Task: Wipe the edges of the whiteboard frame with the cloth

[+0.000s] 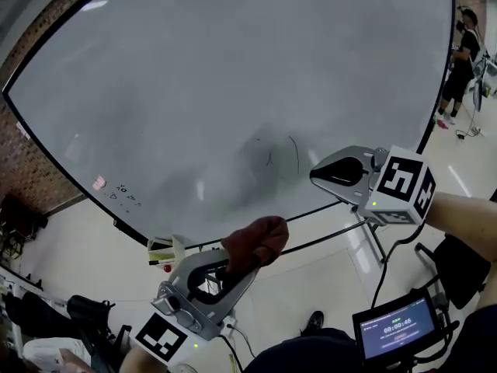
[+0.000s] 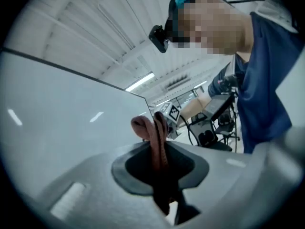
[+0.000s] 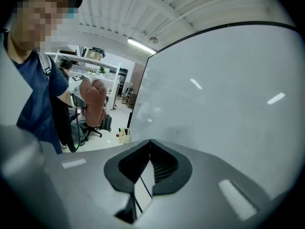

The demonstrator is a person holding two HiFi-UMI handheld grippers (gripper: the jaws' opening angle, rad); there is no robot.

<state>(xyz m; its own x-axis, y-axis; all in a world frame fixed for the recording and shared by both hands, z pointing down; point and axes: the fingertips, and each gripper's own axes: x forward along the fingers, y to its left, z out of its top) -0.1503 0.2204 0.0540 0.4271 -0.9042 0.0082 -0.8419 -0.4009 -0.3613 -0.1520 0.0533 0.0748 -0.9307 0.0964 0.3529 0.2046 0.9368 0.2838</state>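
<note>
A large whiteboard (image 1: 233,92) with a thin black frame (image 1: 443,92) fills most of the head view, with faint marks near its middle. My left gripper (image 1: 247,256) is below the board's bottom edge and is shut on a reddish-brown cloth (image 1: 255,243), which bulges out past the tips. In the left gripper view the cloth (image 2: 153,137) is pinched upright between the jaws. My right gripper (image 1: 318,174) sits in front of the board's lower right part, jaws shut and empty. In the right gripper view the tips (image 3: 150,141) meet, and the cloth (image 3: 94,101) shows at the left.
A small holder with pens (image 1: 165,251) sits below the board's lower edge. A timer screen (image 1: 394,329) is at lower right. A person (image 1: 461,61) stands at far right beyond the board. Chairs and desks (image 2: 209,128) are behind me.
</note>
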